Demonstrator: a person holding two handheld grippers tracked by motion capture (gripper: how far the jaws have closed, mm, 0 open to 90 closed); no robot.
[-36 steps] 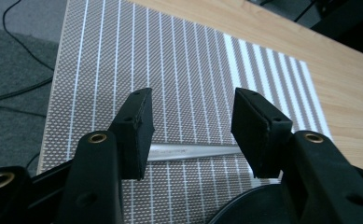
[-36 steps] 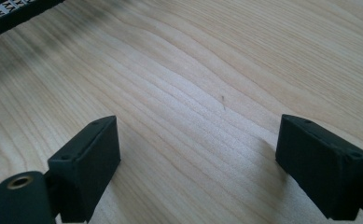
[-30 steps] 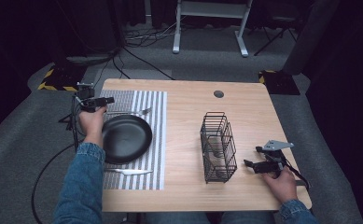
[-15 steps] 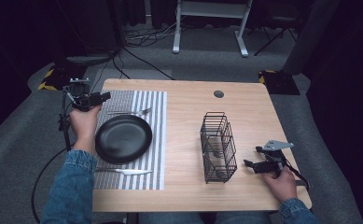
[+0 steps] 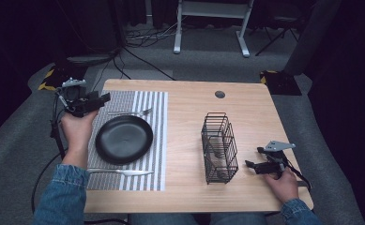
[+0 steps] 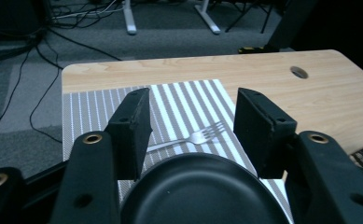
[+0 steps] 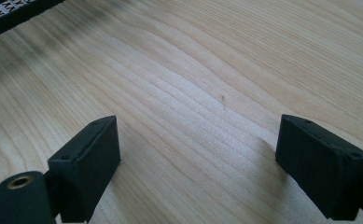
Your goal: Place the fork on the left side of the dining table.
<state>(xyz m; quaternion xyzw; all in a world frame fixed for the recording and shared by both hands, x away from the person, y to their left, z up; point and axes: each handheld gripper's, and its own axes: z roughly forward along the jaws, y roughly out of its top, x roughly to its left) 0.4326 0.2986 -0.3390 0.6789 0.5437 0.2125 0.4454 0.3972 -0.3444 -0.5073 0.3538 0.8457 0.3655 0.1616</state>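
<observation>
A black plate (image 5: 124,139) lies on a grey striped placemat (image 5: 156,140) at the table's left. A fork (image 5: 131,112) lies just beyond the plate and a knife (image 5: 119,172) in front of it. My left gripper (image 5: 103,98) hovers open over the placemat's far left corner, empty. In the left gripper view the plate (image 6: 202,191) sits low between the jaws, with the fork (image 6: 193,137) past it. My right gripper (image 5: 254,158) rests open near the table's front right, empty, just right of a black wire basket (image 5: 219,147). Bare wood lies between the spread jaws of the right gripper (image 7: 198,158).
The basket stands upright at the middle right with something pale inside. A cable hole (image 5: 220,94) is at the back of the wooden table (image 5: 189,108). A corner of the basket (image 7: 11,14) appears at the top left of the right gripper view.
My left hand and gripper have drawn back to the left, off the plate's left rim to the placemat's corner. The right gripper has stayed put.
</observation>
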